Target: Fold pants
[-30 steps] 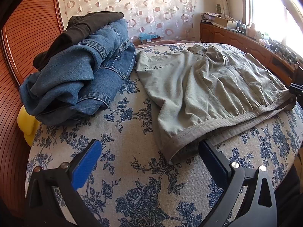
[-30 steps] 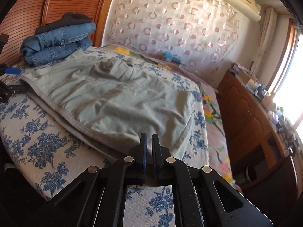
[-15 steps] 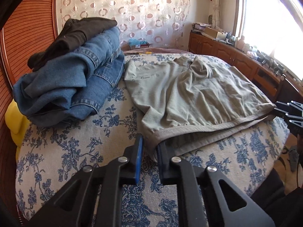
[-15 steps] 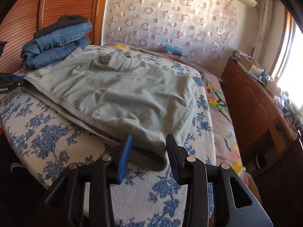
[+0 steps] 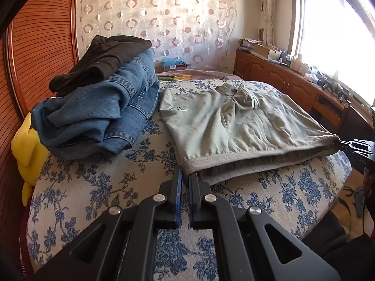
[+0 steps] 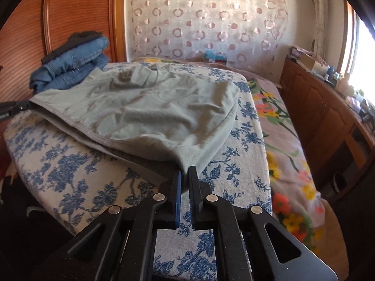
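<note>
Grey-green pants (image 5: pixel 234 126) lie folded across a bed with a blue-flowered cover (image 5: pixel 98 187). My left gripper (image 5: pixel 185 174) is shut on the near left corner of their waistband. My right gripper (image 6: pixel 185 172) is shut on the opposite near corner of the pants (image 6: pixel 145 117), which is slightly lifted off the cover. From the left wrist view the right gripper (image 5: pixel 341 143) shows at the far right, pinching the fabric. From the right wrist view the left gripper (image 6: pixel 24 106) shows at the far left edge, on the waistband.
A pile of folded blue jeans (image 5: pixel 98 114) with a dark garment (image 5: pixel 103 63) on top sits at the bed's left, by the wooden headboard (image 5: pixel 39 46). A yellow cushion (image 5: pixel 28 142) is wedged beside it. A wooden cabinet (image 5: pixel 293 82) with clutter runs under the window.
The left gripper went from wide open to shut on the waistband corner and lifted a little. The right gripper opened briefly, then shut on its corner of the pants.
</note>
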